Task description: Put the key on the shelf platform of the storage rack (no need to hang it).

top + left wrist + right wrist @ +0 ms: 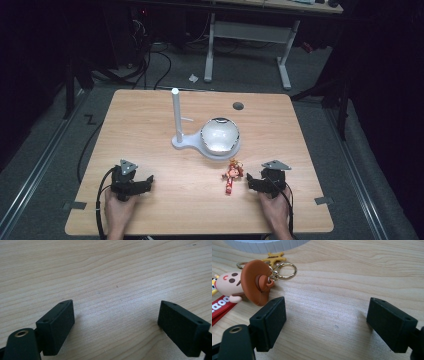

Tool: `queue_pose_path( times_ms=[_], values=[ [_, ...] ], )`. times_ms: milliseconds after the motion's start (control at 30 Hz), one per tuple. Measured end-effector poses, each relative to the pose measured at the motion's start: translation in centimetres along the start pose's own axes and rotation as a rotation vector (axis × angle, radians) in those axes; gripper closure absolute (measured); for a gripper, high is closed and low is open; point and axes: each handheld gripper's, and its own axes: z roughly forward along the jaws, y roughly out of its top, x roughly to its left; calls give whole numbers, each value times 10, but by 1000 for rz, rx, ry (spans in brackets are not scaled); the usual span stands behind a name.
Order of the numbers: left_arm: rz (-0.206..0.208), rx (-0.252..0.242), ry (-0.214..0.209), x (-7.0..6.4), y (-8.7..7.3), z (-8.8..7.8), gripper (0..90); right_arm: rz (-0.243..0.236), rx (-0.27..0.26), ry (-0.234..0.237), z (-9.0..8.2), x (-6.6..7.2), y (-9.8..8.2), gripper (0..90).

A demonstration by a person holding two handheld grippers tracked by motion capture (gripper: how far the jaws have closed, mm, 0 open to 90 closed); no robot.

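Note:
A small keychain figure [231,176] with a brown hat, a red strap and a gold ring lies on the wooden table [150,125], just in front of a white stand [176,117]. The stand has an upright post with a short peg and a round base holding a shiny white bowl [220,135]. To the figure's right rests my right gripper [255,184], held in a hand. Its jaws are open over bare wood [327,300], and the figure [252,282] lies beside the left jaw. Near the front left my left gripper [142,184] is open over bare wood [116,302].
A dark round hole [238,106] sits in the tabletop at the back right. Behind the table stands another desk with white legs [210,50], and cables lie on the floor. The stand's ribbed white base rim [267,245] shows at the top of the right gripper view.

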Motion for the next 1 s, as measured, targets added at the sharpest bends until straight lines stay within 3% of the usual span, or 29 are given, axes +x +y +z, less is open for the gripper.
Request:
queue_pose_path(
  times_ms=[433, 700, 1000],
  values=[
    [0, 0, 0, 0, 0, 0, 143, -7, 0, 14, -2, -1, -1, 171],
    [0, 0, 0, 0, 0, 0, 143, -21, -13, 22, -7, -1, -5, 282],
    [0, 0, 0, 0, 0, 0, 143, -41, -35, 35, -14, 2, -10, 333]
  ],
)
